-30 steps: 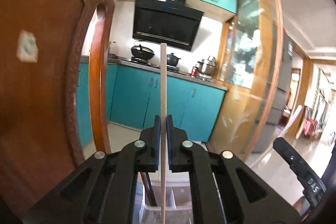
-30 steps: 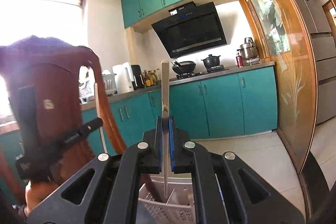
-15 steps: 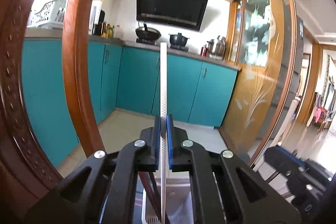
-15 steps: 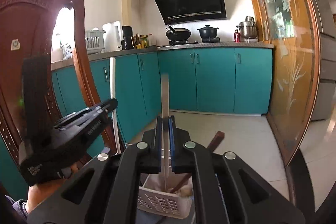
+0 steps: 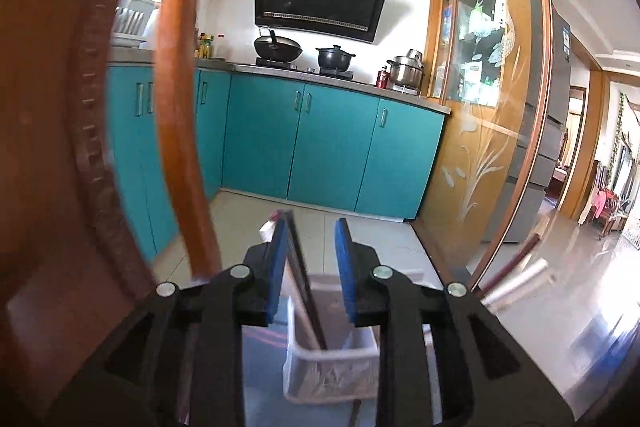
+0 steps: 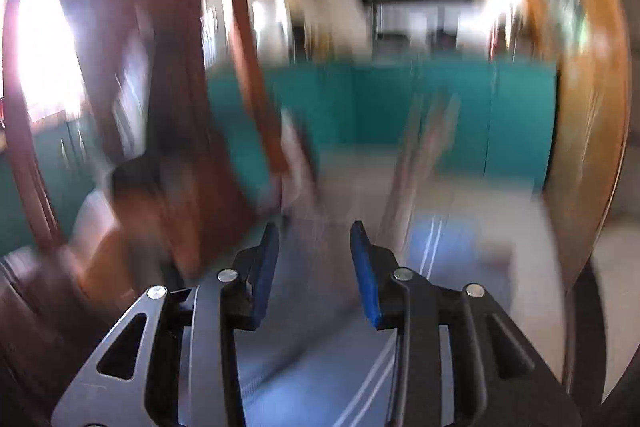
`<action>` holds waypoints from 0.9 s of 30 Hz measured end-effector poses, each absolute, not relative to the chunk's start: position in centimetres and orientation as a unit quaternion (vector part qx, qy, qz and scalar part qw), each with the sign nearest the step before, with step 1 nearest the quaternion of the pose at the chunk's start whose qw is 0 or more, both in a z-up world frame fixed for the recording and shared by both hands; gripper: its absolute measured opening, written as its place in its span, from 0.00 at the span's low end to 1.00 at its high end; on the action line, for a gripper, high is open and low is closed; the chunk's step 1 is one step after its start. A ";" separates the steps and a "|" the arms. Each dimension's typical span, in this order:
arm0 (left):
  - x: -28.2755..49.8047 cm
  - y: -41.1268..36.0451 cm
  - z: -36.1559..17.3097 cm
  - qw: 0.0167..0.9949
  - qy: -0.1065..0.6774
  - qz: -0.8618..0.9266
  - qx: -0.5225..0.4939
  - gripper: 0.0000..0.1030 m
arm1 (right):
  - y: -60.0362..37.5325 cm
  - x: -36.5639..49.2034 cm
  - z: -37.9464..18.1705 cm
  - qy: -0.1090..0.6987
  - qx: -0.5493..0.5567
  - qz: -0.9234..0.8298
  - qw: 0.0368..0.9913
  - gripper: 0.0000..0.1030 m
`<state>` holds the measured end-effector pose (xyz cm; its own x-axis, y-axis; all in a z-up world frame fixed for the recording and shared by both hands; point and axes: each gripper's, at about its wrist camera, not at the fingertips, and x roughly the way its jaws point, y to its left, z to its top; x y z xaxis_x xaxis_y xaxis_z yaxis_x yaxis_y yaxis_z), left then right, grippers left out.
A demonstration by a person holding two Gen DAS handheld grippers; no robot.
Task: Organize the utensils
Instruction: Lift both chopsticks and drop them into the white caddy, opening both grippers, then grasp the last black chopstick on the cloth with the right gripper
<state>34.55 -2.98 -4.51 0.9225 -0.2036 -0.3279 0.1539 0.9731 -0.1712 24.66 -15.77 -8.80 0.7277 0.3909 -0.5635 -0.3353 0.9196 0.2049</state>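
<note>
Judging progress: both chopsticks seemed to be released into the white basket [image 5: 332,367], so this part of the sorting looked almost done; what other utensils were left could not be seen.
Left hand-held gripper [image 5: 310,259]: its jaws had just been opening and stood a little apart; the blue pads [image 5: 276,267] pressed on nothing.
Dark chopsticks [image 5: 306,291]: they leaned out of the basket, between the two pads and very near the left pad; whether they touched it could not be told.
Pale utensil tip: something small and light [image 5: 267,229] showed just behind the left pad, too small to name.
Basket position: it stood just below and ahead of the left hand-held gripper, directly under the gap of the jaws, on a shiny surface.
Right hand-held gripper [image 6: 314,259]: its jaws had also just been opening and stood clearly apart, with nothing between the pads.
Right view: it was strongly blurred; some slanted sticks [image 6: 420,155] appeared ahead and a little to the right of the gripper, well apart from its pads, but the basket itself could not be made out there.
Other things at the right edge of the left view: a dark stick [image 5: 516,263] and a pale one [image 5: 520,279] lay slanted there, far from the left pads; what they belonged to was not clear.
Remaining work: probably drawing both hands back and looking for further utensils.
</note>
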 end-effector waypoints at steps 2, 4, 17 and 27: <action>33.5 -2.5 -4.6 0.975 0.190 -0.092 -0.066 0.24 | -14.7 27.0 -13.3 0.419 0.073 0.200 0.883 0.36; 32.3 -2.2 -4.9 0.975 0.194 -0.092 -0.060 0.27 | -14.1 27.5 -15.6 0.463 0.089 0.202 0.858 0.36; 29.2 -0.5 -7.1 0.968 0.231 -0.091 -0.040 0.35 | -6.5 22.5 -18.6 0.515 -0.071 0.192 0.832 0.35; 29.7 -0.4 -8.3 0.956 0.275 -0.092 -0.044 0.38 | -14.0 24.5 -18.2 0.515 -0.082 0.110 0.846 0.07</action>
<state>29.74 -0.38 -8.27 0.8317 -0.2003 -0.5178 0.1523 0.9792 -0.1341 24.47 -14.00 -18.22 0.4465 0.1012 -0.8891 -0.2701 0.9625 -0.0261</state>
